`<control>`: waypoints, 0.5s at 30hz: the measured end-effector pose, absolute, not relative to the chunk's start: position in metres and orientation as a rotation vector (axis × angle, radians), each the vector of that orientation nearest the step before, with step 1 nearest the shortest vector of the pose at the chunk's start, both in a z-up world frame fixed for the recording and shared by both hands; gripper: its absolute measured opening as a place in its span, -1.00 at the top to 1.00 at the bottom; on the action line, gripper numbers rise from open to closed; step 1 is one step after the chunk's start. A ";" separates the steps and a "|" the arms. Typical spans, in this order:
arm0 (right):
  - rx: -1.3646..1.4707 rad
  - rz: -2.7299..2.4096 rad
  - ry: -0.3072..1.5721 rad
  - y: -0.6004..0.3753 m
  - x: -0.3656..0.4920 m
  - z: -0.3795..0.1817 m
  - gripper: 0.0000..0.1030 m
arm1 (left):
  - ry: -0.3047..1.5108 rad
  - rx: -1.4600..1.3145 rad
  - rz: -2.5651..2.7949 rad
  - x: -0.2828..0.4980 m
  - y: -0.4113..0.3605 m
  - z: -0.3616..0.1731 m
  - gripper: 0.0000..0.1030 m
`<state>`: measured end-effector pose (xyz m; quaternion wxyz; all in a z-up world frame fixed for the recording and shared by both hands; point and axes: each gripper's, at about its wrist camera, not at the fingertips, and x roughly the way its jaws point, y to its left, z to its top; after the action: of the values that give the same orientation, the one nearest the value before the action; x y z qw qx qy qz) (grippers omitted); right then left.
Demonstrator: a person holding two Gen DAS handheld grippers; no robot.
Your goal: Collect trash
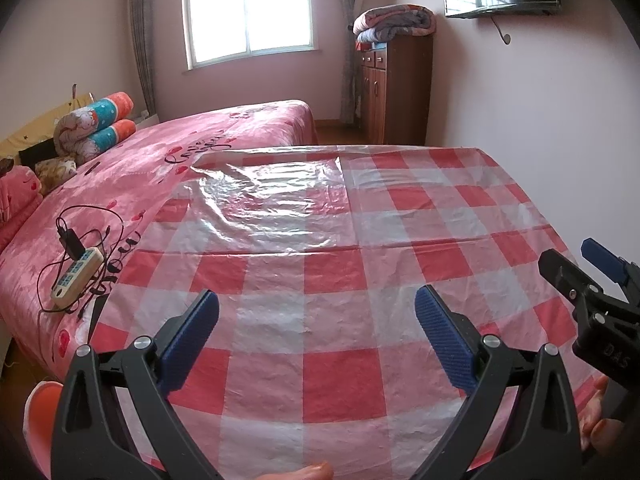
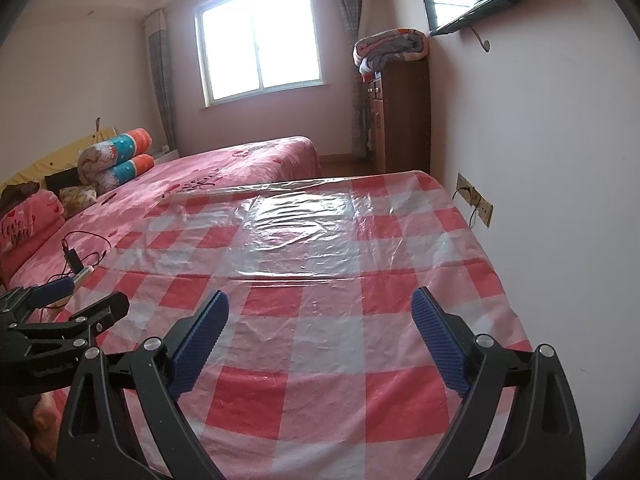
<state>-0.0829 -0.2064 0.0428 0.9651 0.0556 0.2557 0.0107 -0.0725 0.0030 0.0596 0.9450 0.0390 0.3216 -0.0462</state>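
A table under a red-and-white checked plastic cloth (image 1: pixel 332 280) (image 2: pixel 320 240) fills both views, and I see no loose item of trash on it. My left gripper (image 1: pixel 316 296) hovers open over the cloth's near part, nothing between its blue pads. My right gripper (image 2: pixel 320 296) is open and empty too, over the same cloth. Each shows in the other's view: the right gripper (image 1: pixel 570 254) at the right edge, the left gripper (image 2: pixel 92 294) at the left edge, both with fingers apart.
A bed with a pink cover (image 1: pixel 132 184) adjoins the table's left side. On it lie a power strip with a charger and cables (image 1: pixel 78 276) and rolled quilts (image 1: pixel 96 124). A wooden cabinet (image 1: pixel 394 88) stands beyond. A wall socket (image 2: pixel 474 200) sits by the table's right edge.
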 end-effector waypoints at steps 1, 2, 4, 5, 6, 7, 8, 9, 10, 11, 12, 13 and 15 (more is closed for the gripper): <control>0.112 0.023 0.520 -0.206 -0.083 0.043 -0.78 | 0.656 0.079 -0.094 -0.073 0.003 0.059 -0.92; 0.110 0.024 0.523 -0.205 -0.082 0.042 -0.78 | 0.657 0.079 -0.094 -0.072 0.003 0.058 -0.92; 0.107 0.025 0.527 -0.204 -0.082 0.041 -0.78 | 0.660 0.080 -0.096 -0.072 0.002 0.056 -0.92; 0.104 0.026 0.531 -0.203 -0.081 0.040 -0.78 | 0.662 0.080 -0.096 -0.071 0.002 0.055 -0.92; 0.104 0.026 0.533 -0.202 -0.080 0.040 -0.78 | 0.664 0.081 -0.095 -0.070 0.002 0.054 -0.92; 0.103 0.027 0.535 -0.202 -0.080 0.039 -0.78 | 0.665 0.081 -0.094 -0.070 0.003 0.053 -0.92; 0.101 0.027 0.538 -0.201 -0.079 0.038 -0.78 | 0.666 0.079 -0.093 -0.069 0.003 0.052 -0.92; 0.100 0.027 0.540 -0.200 -0.079 0.038 -0.78 | 0.668 0.075 -0.093 -0.068 0.004 0.051 -0.92; 0.098 0.027 0.544 -0.200 -0.078 0.037 -0.78 | 0.669 0.072 -0.093 -0.068 0.004 0.050 -0.92; 0.097 0.027 0.547 -0.199 -0.078 0.037 -0.78 | 0.671 0.068 -0.094 -0.067 0.005 0.049 -0.92; 0.095 0.026 0.551 -0.198 -0.077 0.036 -0.78 | 0.673 0.066 -0.094 -0.067 0.005 0.047 -0.92; 0.094 0.025 0.556 -0.197 -0.076 0.035 -0.78 | 0.677 0.064 -0.096 -0.066 0.006 0.046 -0.92; 0.092 0.024 0.565 -0.197 -0.073 0.032 -0.78 | 0.687 0.065 -0.096 -0.064 0.006 0.042 -0.92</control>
<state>-0.0734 -0.1968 0.0324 0.9592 0.0452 0.2789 0.0117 -0.0636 0.0057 0.0415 0.9398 0.0319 0.3368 -0.0471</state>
